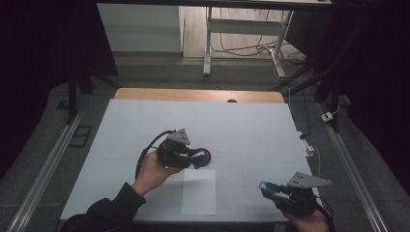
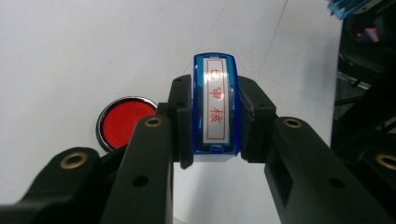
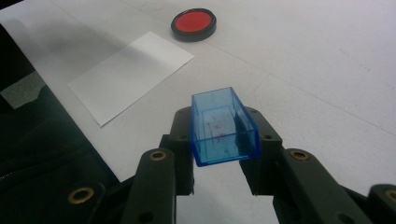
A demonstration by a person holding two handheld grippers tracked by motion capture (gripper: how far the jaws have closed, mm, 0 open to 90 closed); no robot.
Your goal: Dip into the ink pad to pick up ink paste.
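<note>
On the white tabletop (image 1: 145,125), which spans most of the high view, a white sheet of paper (image 1: 198,191) lies flat near the person's edge, between the 2 hands. Just beyond its far edge sits a round ink pad (image 2: 122,122), black-rimmed with a red face, resting on the tabletop and well apart from the right hand.

The left claw (image 2: 216,114) hovers close above and beside the ink pad, its 2 black jaws clamped on the sides of a blue stamp (image 2: 216,109). The stamp's white face, printed with red characters, is turned toward the left gripper view's camera.

The right claw (image 3: 224,128) is held near the tabletop's right front corner, beside the paper. Its jaws grip a clear blue stamp cap (image 3: 223,126), an open rectangular shell whose hollow side faces up and away from the jaws, with faint red smudges inside.
</note>
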